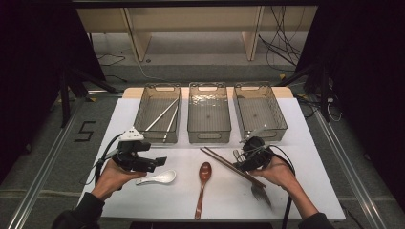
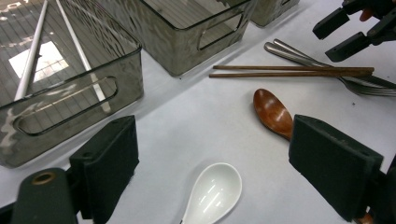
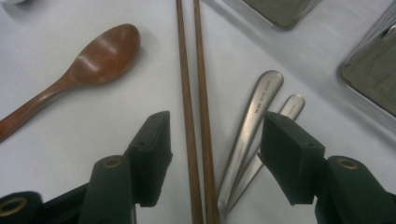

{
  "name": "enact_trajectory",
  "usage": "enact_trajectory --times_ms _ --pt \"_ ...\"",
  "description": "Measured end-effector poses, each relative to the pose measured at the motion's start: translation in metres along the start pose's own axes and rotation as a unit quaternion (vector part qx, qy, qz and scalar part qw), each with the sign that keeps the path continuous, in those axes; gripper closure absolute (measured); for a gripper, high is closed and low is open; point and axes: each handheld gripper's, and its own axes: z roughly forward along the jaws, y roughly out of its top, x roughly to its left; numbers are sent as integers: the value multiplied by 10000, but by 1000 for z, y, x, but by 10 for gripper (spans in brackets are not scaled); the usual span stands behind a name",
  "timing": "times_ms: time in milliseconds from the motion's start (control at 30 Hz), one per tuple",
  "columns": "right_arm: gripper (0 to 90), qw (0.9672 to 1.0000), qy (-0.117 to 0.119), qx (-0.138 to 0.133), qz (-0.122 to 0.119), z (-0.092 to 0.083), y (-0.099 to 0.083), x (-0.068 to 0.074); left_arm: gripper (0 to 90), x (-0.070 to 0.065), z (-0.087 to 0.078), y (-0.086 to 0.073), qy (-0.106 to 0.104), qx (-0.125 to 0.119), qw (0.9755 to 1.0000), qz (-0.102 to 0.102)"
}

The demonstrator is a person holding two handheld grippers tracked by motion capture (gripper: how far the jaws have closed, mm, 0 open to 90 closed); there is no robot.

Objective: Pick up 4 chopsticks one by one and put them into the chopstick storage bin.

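1. The work in hand seems to be sorting the cutlery on the white table into the three grey bins at its far side. The left bin already holds a pair of white chopsticks.

2. The step now, as I judge it, is the approach for two picks, one by each hand.

3. The right gripper is not clenched; its jaws stand apart and grasp nothing. The brown chopsticks run straight between the jaws, side by side and flat on the table. The handles of two metal pieces, at least one a fork, also lie inside the gap, just beside the right-hand jaw.

4. The next move calls for care: the jaws must come down around the chopsticks alone and leave the metal handles outside. Perhaps a small shift toward the wooden spoon helps.

5. The left gripper is also released and holds nothing. The white ceramic spoon lies between its jaws, bowl pointing away, not touched by either pad. From the high view I cannot tell how far above the table this gripper is.

6. For the white spoon, the next move is to lower and close on it; its smooth glaze may slip.
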Motion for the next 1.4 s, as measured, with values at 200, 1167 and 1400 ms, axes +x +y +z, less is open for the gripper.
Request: enact_trajectory --times_ms 200,1167,1400 --pt "467 9998 -8 168 -57 4 0 -2 151 -7 1 -4 -56 6 10000 47" --pt "750 9959 49 776 -468 22 2 -1 151 -16 4 -11 -190 118 9996 163" --pt "769 9947 54 861 -564 27 4 -1 152 -16 4 -11 -193 113 9997 140"
